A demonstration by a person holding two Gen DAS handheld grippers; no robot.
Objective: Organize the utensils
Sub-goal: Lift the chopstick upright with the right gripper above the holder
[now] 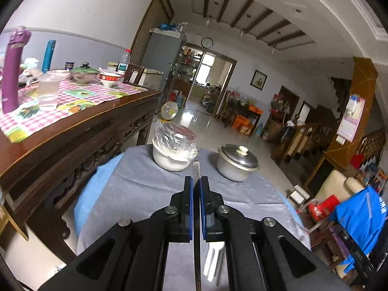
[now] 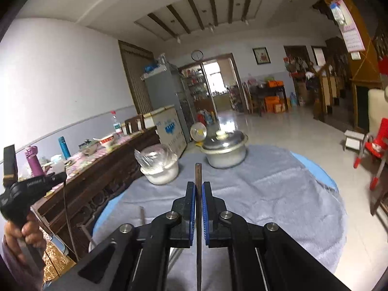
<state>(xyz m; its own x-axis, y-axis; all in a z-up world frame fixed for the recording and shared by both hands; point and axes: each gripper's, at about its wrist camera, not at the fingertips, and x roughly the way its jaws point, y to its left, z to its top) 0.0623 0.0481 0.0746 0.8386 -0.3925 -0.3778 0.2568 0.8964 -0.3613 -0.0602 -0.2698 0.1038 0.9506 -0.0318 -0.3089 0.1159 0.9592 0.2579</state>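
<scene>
Left claw (image 1: 196, 181) grips a metal utensil (image 1: 196, 168), right claw (image 2: 198, 186) a chopstick (image 2: 198, 172), working ends hidden.

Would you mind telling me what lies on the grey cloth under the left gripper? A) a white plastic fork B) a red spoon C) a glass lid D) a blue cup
A: in the left wrist view a white plastic fork lies on the grey cloth beneath the left gripper, which is shut on a metal utensil handle.
</scene>
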